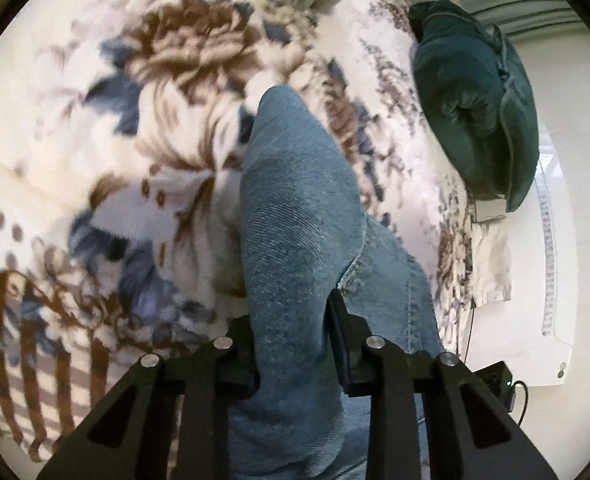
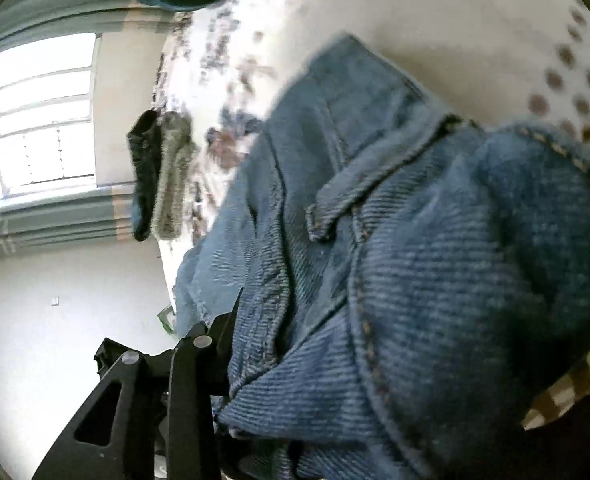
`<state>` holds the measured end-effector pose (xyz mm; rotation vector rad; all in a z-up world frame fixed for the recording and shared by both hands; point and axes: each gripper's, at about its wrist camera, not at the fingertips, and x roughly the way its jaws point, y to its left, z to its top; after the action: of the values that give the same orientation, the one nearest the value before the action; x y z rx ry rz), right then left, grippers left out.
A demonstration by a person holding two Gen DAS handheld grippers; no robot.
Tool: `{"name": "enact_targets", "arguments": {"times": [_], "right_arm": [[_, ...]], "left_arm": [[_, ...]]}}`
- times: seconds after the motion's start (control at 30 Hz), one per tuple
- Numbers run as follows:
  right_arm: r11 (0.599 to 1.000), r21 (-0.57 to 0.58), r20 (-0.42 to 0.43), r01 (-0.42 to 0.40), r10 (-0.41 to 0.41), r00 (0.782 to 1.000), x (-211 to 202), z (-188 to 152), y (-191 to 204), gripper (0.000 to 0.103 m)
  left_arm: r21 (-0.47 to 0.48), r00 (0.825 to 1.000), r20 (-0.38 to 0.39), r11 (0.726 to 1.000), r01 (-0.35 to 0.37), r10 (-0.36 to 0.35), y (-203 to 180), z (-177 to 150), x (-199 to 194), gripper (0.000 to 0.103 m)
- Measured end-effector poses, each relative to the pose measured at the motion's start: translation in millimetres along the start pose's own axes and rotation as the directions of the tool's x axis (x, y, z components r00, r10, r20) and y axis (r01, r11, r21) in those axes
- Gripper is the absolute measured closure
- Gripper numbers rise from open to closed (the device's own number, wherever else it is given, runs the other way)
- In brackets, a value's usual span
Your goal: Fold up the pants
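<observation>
The pants are blue denim jeans (image 1: 295,216). In the left wrist view a bunched fold of them runs up from between my black fingers (image 1: 341,332). My left gripper (image 1: 291,340) is shut on the jeans and holds them above the floral blanket (image 1: 167,92). In the right wrist view the jeans (image 2: 415,260), with a belt loop and orange stitching, fill the middle and right and hide my right finger. My right gripper (image 2: 255,340) is shut on the jeans; only its left finger (image 2: 219,340) shows.
A dark green cushion (image 1: 471,100) lies at the blanket's far right edge. In the right wrist view dark and grey socks (image 2: 159,176) hang off the bed edge. A window (image 2: 43,116) and white wall are at left.
</observation>
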<state>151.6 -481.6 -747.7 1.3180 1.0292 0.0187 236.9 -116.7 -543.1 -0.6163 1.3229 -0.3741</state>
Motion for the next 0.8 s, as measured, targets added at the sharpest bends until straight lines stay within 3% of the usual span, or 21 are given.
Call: {"name": "enact_targets", "arguments": {"times": [0.23,0.37,0.57,0.8], "right_arm": [[0.995,-0.095,-0.025,-0.022,0.02,0.999,-48.8,2.8,51.7,0.062],[0.989,-0.146,-0.027,-0.04,0.036,0.999,-36.6,18.9,110.5,0.062],[0.968,-0.237,0.004,-0.083,0.087,0.996,23.3,62.5,221.9,0.062],[0.941,-0.309,0.048,-0.14,0.163,0.985,152.3,132.8,359.7,0.062]], "left_arm": [[-0.01,0.999,0.047,1.0,0.016,-0.015,-23.9,33.8,-48.3,0.079],[-0.013,0.995,0.09,0.999,0.043,-0.041,-34.0,76.4,-74.4,0.079],[0.034,0.983,0.166,0.997,0.075,-0.079,-38.5,204.4,-107.8,0.079],[0.105,0.962,0.258,0.992,0.066,-0.091,-24.9,388.6,-125.0,0.079]]}}
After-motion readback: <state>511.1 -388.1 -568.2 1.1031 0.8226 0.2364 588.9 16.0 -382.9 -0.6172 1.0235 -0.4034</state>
